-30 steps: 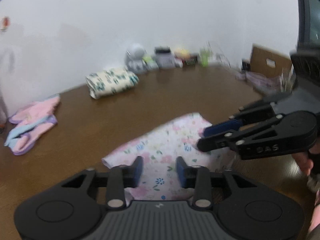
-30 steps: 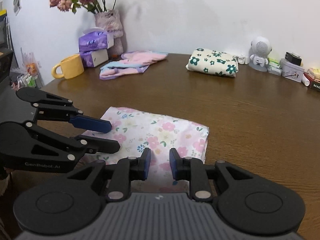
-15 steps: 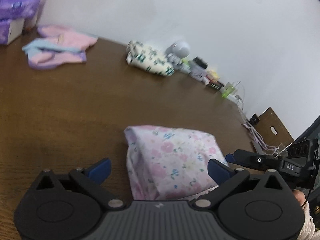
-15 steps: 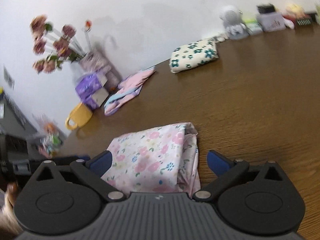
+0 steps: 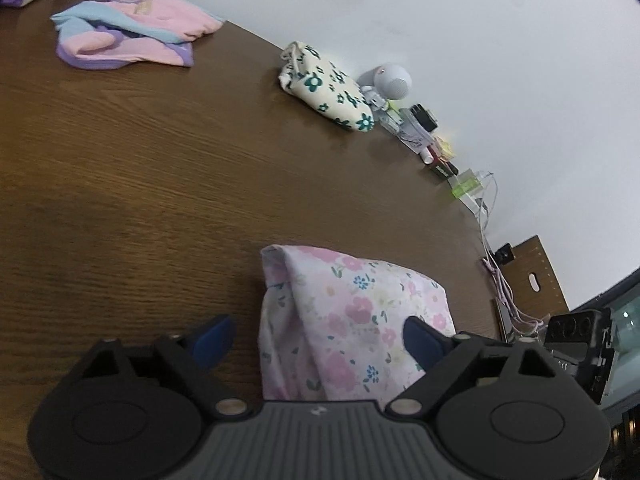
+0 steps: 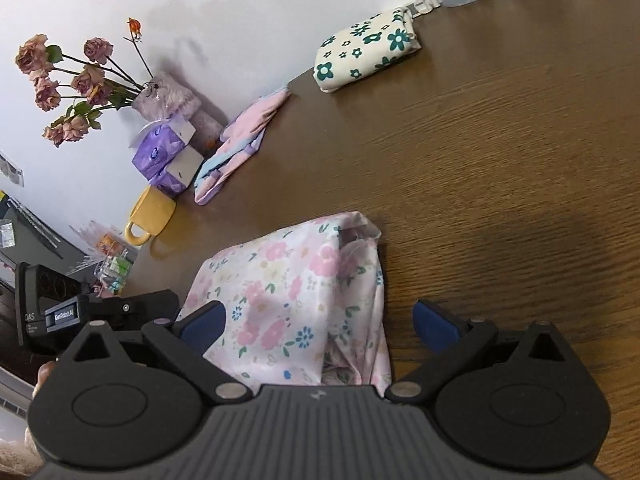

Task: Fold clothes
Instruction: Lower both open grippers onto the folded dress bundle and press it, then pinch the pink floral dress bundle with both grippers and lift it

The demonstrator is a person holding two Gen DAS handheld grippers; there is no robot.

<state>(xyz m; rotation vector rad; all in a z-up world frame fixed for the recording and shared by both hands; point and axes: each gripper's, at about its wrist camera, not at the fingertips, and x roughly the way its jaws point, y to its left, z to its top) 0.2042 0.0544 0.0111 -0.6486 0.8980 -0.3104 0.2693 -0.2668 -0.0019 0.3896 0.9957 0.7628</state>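
1. The left gripper [image 5: 320,338] is hovering with its jaws spread wide, its left blue fingertip [image 5: 212,340] lying over bare wooden table [image 5: 160,184] just beside the cloth's edge, its right one sitting over the cloth itself.
2. The folded pink floral garment [image 5: 352,320] is lying on the table between and beneath both grippers, a bundle with its layered fold edges showing at one end; nothing is pinching it.
3. The right gripper [image 6: 320,322] is likewise hanging with jaws wide apart, its left fingertip [image 6: 202,324] over the floral cloth [image 6: 288,300], its right one over bare wood past the garment's layered edge.
4. Farther back, a pink and blue garment [image 5: 128,32] and a folded cream green-flowered garment [image 6: 366,50] are resting well apart from the grippers.
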